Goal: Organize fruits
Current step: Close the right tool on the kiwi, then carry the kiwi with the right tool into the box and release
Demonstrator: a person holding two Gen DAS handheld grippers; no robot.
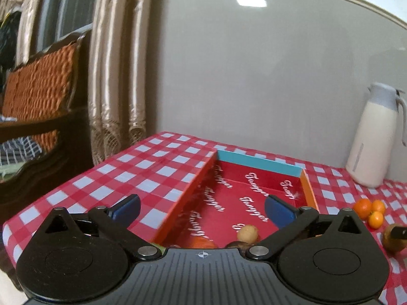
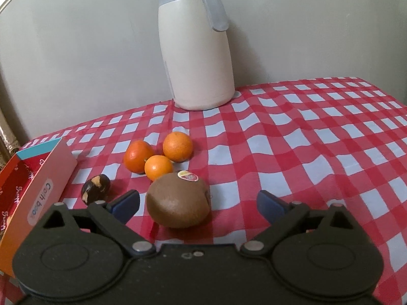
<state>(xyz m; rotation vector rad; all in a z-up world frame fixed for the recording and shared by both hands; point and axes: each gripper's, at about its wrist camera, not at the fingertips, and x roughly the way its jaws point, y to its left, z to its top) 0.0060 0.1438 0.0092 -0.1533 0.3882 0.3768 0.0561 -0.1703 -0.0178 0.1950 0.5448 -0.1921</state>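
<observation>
A red cardboard box [image 1: 287, 169] lies open on the checkered table; its orange outer wall shows in the right wrist view [image 2: 43, 195]. Inside it lie a small tan round fruit [image 1: 248, 233] and an orange fruit [image 1: 202, 242] partly hidden by the gripper body. My left gripper [image 1: 202, 209] is open and empty above the box's near end. My right gripper [image 2: 198, 204] is open, its fingers either side of a brown kiwi [image 2: 179, 203] with a sticker. Three oranges [image 2: 159, 157] lie just behind the kiwi; they also show in the left wrist view [image 1: 370, 209]. A dark chestnut-like fruit [image 2: 95, 188] lies beside the box.
A white thermos jug [image 2: 195, 50] with a grey lid stands at the back against the wall; it also shows in the left wrist view [image 1: 374, 137]. Curtains [image 1: 114, 76] and a wooden chair [image 1: 38, 96] stand past the table's left edge.
</observation>
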